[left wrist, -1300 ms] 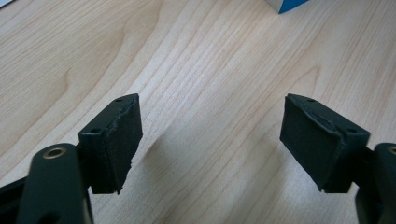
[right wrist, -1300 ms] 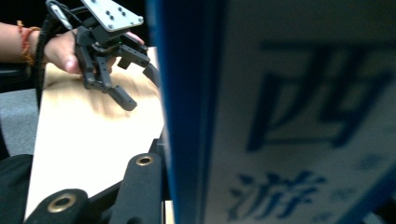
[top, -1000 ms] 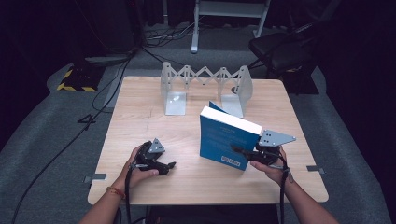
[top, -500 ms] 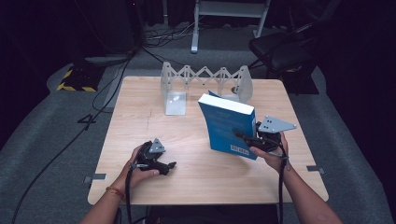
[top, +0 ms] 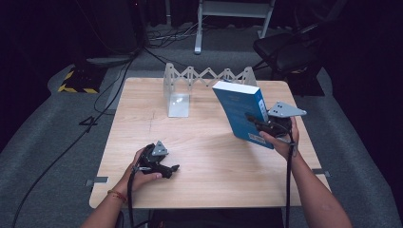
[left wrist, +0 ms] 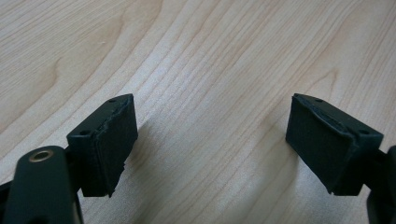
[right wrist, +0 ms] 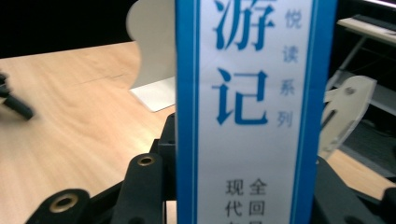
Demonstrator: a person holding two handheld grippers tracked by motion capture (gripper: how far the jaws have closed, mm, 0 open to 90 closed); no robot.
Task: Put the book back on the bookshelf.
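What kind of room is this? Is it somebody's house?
Probably not a house. It looks like a dark studio or lab set up for recording. A light wooden table stands on grey carpet, black cables trail across the floor, and a black office chair waits behind.

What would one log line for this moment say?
right gripper: shut on book, lifted | left gripper: open, on table | rack: behind

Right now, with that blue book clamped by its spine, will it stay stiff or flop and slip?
The blue book probably stays fairly stiff: it looks thick, and the right gripper holds it tilted without visible sag. Its cover looks smooth, so it might slip. Held off the wooden table, the pages could fan open.
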